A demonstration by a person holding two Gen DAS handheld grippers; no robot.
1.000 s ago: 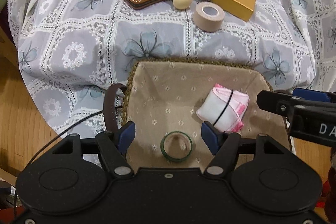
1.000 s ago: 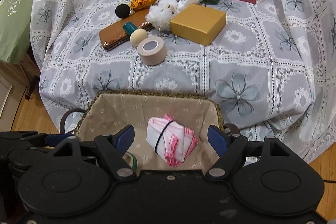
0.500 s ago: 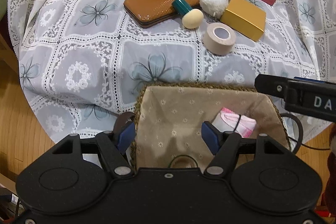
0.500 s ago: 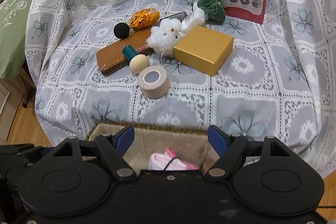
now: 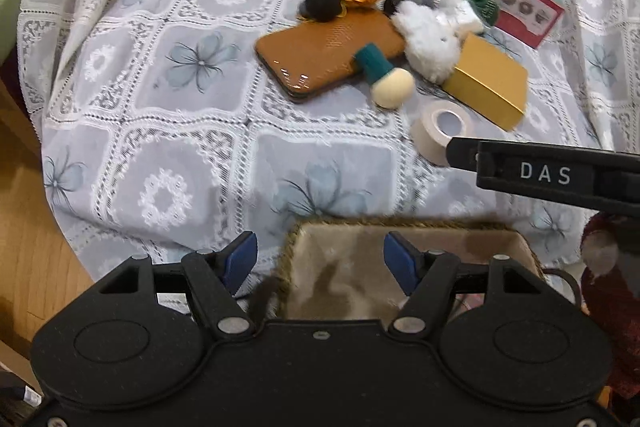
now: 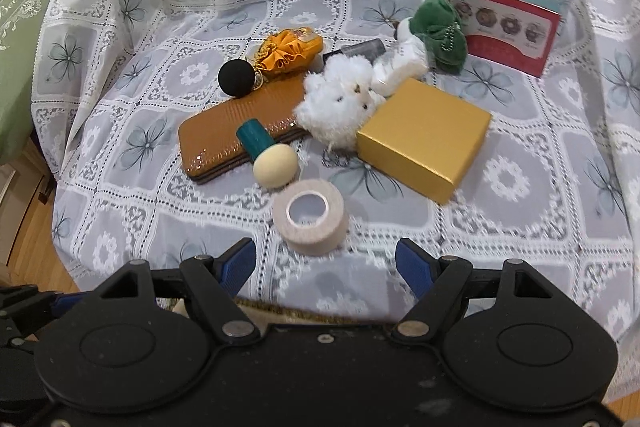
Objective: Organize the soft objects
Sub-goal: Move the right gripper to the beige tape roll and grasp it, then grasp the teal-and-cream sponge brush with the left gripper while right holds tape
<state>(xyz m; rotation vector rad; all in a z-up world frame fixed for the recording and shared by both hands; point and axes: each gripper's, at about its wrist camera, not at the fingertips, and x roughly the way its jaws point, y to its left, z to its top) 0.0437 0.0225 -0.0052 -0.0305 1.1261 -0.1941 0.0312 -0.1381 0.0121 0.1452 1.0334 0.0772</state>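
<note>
The left gripper (image 5: 320, 255) hung with its blue-padded fingers (image 5: 239, 259) spread wide and nothing between them, above the far rim of a fabric-lined woven basket (image 5: 400, 227) that sat at the near edge of the scene. The right gripper (image 6: 325, 265) also had its fingers (image 6: 412, 269) spread apart and empty, poised over the lace floral tablecloth (image 6: 520, 211) just near of a beige roll of tape (image 6: 310, 221); in the left view its black body (image 5: 552, 175) crossed in from the right, in front of that same roll (image 5: 440, 129).

The soft things lay farther out on the cloth in one cluster. A fluffy white plush toy (image 6: 340, 107) rested against the far left corner of a gold cardboard box (image 6: 424, 143). A green plush toy with a bead chain (image 6: 438, 35) sat beyond it, just in front of a red and teal printed box (image 6: 508, 23). An orange ruffled fabric pouch (image 6: 290, 53) lay far left, beside a black foam ball (image 6: 237, 78) that touched the far edge of a brown leather wallet (image 6: 236, 135). A teal-handled makeup sponge with a cream head (image 6: 268, 157) leaned across the wallet's near edge, its head close to the tape. A green cushion (image 6: 24, 39) showed at the far left.
</note>
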